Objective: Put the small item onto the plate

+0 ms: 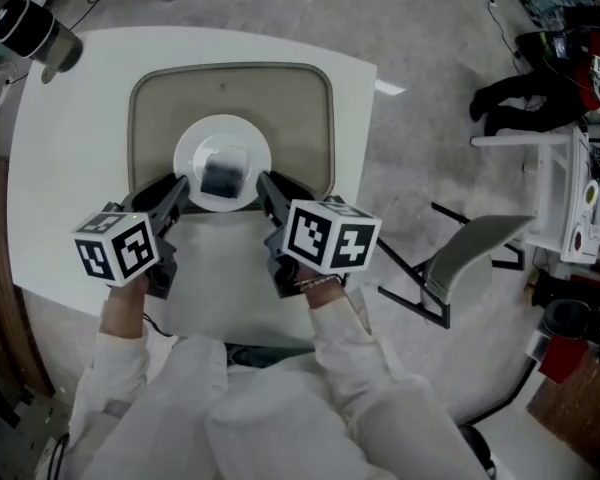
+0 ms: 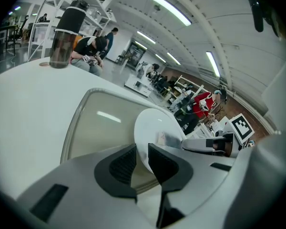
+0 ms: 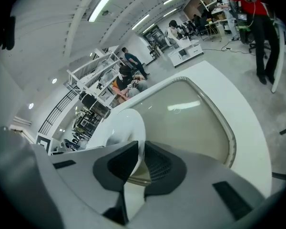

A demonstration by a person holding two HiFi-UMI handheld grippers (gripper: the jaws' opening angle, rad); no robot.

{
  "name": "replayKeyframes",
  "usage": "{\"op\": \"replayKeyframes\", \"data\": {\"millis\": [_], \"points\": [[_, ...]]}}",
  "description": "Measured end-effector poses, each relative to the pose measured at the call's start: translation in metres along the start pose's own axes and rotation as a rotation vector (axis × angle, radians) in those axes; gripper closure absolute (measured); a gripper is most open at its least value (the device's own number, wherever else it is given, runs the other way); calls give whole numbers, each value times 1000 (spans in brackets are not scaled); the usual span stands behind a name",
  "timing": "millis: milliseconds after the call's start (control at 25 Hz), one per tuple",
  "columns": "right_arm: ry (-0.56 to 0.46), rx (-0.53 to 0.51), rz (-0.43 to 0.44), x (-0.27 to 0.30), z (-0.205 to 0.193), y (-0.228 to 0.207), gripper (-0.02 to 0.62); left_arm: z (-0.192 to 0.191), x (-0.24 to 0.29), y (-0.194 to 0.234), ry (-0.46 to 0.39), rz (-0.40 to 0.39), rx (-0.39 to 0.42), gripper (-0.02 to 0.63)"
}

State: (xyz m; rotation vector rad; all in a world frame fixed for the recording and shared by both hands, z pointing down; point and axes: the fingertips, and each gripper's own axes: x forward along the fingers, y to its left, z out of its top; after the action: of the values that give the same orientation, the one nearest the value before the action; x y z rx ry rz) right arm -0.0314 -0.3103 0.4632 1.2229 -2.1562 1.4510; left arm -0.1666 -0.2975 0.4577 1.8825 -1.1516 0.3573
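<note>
A white plate (image 1: pixel 195 148) rests over the front part of a beige tray (image 1: pixel 290 98) on the white table (image 1: pixel 70 168). A small dark, squarish item (image 1: pixel 221 173) lies in the middle of the plate. My left gripper (image 1: pixel 183 190) is shut on the plate's left rim and my right gripper (image 1: pixel 263 183) on its right rim. In the left gripper view the plate's edge (image 2: pixel 150 123) runs between the jaws of the left gripper (image 2: pixel 142 159), with the item (image 2: pixel 169 140) beyond. The right gripper view shows the plate (image 3: pixel 126 123) pinched in the right gripper (image 3: pixel 140 159).
A dark bottle (image 1: pixel 35 30) stands at the table's far left corner, also seen as a bottle (image 2: pixel 66 35) from the left gripper. A grey chair (image 1: pixel 470 258) stands on the floor to the right. Shelves and people fill the room behind.
</note>
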Motion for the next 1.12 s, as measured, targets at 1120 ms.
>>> {"op": "replayKeyframes", "data": {"millis": [1120], "points": [[61, -70, -63, 44, 31, -19, 543, 18, 36, 23, 88, 48, 26, 526]]}}
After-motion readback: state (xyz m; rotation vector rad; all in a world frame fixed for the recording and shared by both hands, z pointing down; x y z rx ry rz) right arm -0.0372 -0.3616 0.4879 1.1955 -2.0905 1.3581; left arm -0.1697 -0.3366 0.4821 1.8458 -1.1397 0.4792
